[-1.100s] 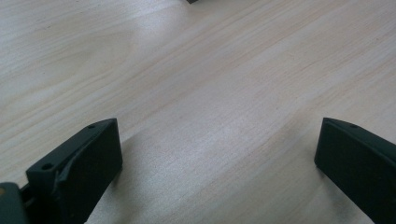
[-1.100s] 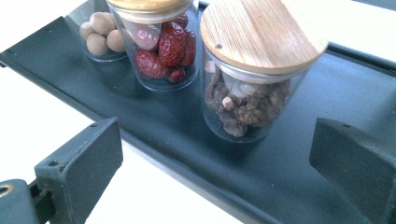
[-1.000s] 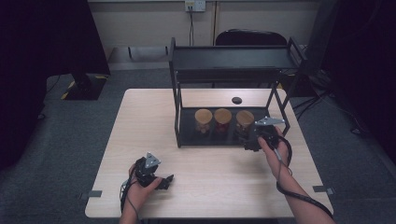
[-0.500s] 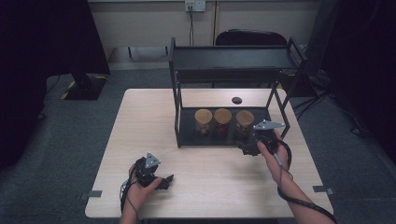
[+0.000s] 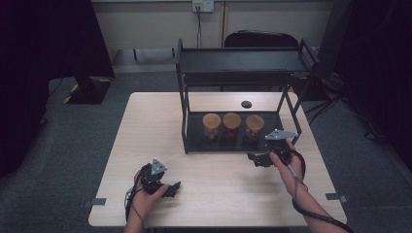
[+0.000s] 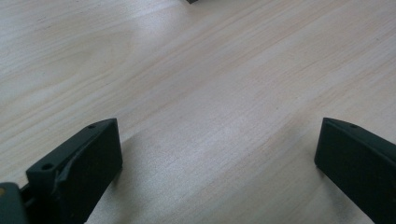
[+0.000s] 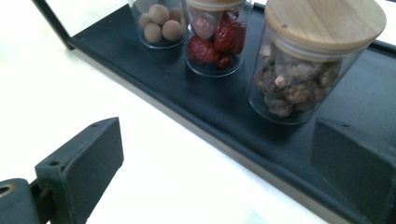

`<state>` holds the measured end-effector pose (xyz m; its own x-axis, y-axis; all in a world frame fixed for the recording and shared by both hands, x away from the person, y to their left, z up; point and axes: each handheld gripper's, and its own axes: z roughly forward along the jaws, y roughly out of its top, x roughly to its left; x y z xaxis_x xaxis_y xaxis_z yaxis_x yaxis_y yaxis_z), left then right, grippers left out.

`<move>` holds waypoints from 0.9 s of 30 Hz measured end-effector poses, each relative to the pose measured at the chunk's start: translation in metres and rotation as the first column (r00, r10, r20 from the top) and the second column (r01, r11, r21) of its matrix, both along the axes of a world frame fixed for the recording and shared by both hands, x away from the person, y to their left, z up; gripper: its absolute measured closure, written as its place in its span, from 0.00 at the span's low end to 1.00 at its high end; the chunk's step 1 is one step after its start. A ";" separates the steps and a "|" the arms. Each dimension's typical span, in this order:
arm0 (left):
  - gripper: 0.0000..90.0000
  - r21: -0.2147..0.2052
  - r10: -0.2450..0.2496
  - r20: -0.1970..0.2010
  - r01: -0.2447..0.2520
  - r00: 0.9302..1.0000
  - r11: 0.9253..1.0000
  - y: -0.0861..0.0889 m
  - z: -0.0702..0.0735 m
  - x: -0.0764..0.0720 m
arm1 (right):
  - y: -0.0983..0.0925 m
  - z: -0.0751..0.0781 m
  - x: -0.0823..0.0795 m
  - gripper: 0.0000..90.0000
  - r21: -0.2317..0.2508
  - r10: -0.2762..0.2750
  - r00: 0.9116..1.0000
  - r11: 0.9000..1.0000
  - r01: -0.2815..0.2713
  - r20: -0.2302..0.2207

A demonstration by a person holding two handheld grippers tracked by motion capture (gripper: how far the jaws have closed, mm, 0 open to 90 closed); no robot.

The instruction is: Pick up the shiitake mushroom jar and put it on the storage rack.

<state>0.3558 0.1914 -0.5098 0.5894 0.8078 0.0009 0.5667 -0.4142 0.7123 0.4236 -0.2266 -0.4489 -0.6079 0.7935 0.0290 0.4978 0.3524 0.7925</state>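
Right gripper released, jaws wide, empty, at near edge of shelf rack w/ right-hand jar just beyond, upright, slightly right of centre line. Left gripper likewise spread, empty, over bare table near-left, well apart from jars. Likely right does pick, being far nearer.

We see a table with a two-level rack on its far half, toward one o'clock from centre. On the rack's bottom shelf three jars stand in a row: left jar, middle jar, right jar. A small disc lies behind them at twelve o'clock. A chair stands beyond the table.
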 end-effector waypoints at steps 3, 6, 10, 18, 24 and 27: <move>0.00 0.000 0.000 0.000 0.000 1.000 1.000 0.000 0.000 0.000 | -0.002 -0.001 -0.003 0.03 0.001 0.009 1.000 1.000 -0.009 0.001; 0.00 0.000 0.000 0.000 0.000 1.000 1.000 0.000 0.000 0.000 | -0.004 -0.001 -0.006 0.03 0.002 0.017 1.000 1.000 -0.017 0.003; 0.00 0.000 0.000 0.000 0.000 1.000 1.000 0.000 0.000 0.000 | -0.007 -0.002 -0.010 0.03 0.000 0.023 1.000 1.000 -0.023 -0.003; 0.00 0.000 0.000 0.000 0.000 1.000 1.000 0.000 0.000 0.000 | -0.014 -0.007 -0.017 0.03 -0.004 0.032 0.999 0.999 -0.032 -0.006; 0.00 0.000 0.000 0.000 0.000 1.000 1.000 0.000 0.000 0.000 | -0.019 -0.011 -0.022 0.03 -0.001 0.036 0.999 0.999 -0.036 -0.012; 0.00 0.000 0.000 0.000 0.000 1.000 1.000 0.000 0.000 0.000 | -0.020 -0.014 -0.025 0.03 0.000 0.039 0.999 0.999 -0.039 -0.016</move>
<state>0.3558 0.1914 -0.5097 0.5895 0.8078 0.0010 0.5667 -0.4145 0.7121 0.3989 -0.2471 -0.4627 -0.6376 0.7694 0.0388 0.4968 0.3722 0.7840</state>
